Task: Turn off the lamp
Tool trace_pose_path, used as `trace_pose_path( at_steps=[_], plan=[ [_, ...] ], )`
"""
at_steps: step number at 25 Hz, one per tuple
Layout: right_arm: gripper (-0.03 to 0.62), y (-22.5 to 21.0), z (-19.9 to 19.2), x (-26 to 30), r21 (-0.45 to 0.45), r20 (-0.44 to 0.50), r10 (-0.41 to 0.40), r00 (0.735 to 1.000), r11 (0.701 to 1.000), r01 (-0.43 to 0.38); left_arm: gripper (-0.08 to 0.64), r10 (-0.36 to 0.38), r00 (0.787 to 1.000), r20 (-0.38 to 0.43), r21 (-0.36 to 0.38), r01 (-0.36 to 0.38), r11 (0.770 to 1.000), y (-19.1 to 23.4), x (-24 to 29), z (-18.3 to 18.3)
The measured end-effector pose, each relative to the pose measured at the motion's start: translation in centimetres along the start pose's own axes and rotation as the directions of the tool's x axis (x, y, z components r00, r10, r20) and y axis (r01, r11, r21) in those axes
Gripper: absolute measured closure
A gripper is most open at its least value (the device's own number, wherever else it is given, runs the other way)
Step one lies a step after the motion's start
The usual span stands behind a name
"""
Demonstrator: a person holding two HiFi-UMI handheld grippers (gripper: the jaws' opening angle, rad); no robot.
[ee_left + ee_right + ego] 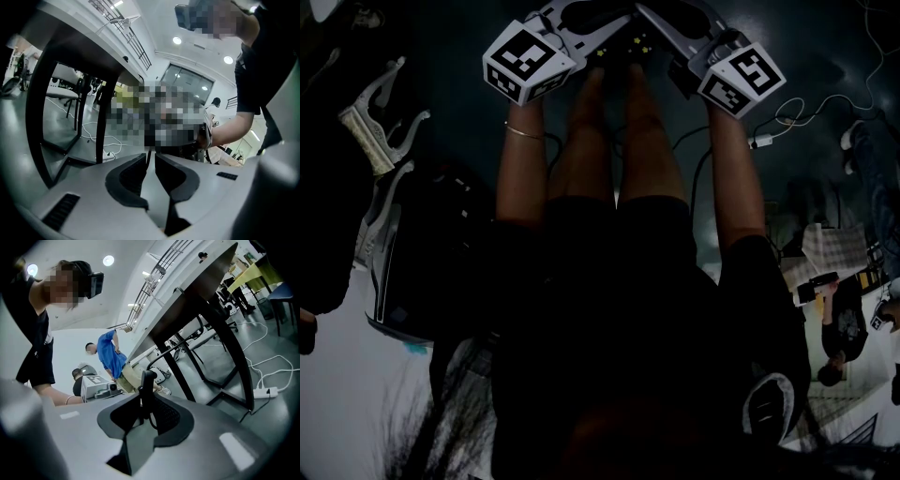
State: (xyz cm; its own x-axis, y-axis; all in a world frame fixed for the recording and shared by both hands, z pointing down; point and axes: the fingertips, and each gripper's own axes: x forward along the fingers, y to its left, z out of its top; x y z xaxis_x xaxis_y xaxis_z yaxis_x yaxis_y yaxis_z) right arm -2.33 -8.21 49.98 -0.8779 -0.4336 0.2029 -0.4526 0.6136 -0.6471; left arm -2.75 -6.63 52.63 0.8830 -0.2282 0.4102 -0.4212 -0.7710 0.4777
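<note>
No lamp shows in any view. In the dark head view both grippers meet at the top, above the person's knees: my left gripper (pixel 598 49) and my right gripper (pixel 654 45). In the right gripper view my right gripper (pixel 146 397) is shut on a small black cord switch (pixel 148 379), which stands upright between the pads with a thin black cord (pixel 161 350) arching away from it. In the left gripper view my left gripper (pixel 150 157) has its jaws almost together, pinching a thin black cord (pixel 148 154) at the tips. The two grippers face each other.
A dark-legged table (pixel 51 117) stands close on one side. White cables and a power strip (pixel 265 392) lie on the grey floor. A person in a blue shirt (pixel 110 357) stands further off. White frames (pixel 384 122) stand at the head view's left.
</note>
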Motion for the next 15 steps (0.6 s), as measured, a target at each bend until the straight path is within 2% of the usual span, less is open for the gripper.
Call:
trace_pose_path(
  at_steps=[5, 12, 15],
  plan=[
    [0.515, -0.9, -1.2, 0.4, -0.003, -0.03, -0.034, 0.999, 0.999, 0.033, 0.499, 0.009, 1.0, 0.008, -0.005, -0.009, 1.0, 0.2, -0.3, -0.6],
    [0.514, -1.3, -2.8, 0.9, -0.004, -0.061, -0.032, 0.998, 0.999, 0.032, 0.499, 0.031, 0.999, -0.012, 0.005, -0.031, 1.0, 0.5, -0.7, -1.1],
    [0.515, -1.9, -4.1, 1.1, -0.025, -0.104, -0.057, 0.993, 0.998, 0.055, 0.499, 0.039, 0.999, -0.01, -0.015, -0.039, 0.999, 0.5, -1.1, -1.2]
  ],
)
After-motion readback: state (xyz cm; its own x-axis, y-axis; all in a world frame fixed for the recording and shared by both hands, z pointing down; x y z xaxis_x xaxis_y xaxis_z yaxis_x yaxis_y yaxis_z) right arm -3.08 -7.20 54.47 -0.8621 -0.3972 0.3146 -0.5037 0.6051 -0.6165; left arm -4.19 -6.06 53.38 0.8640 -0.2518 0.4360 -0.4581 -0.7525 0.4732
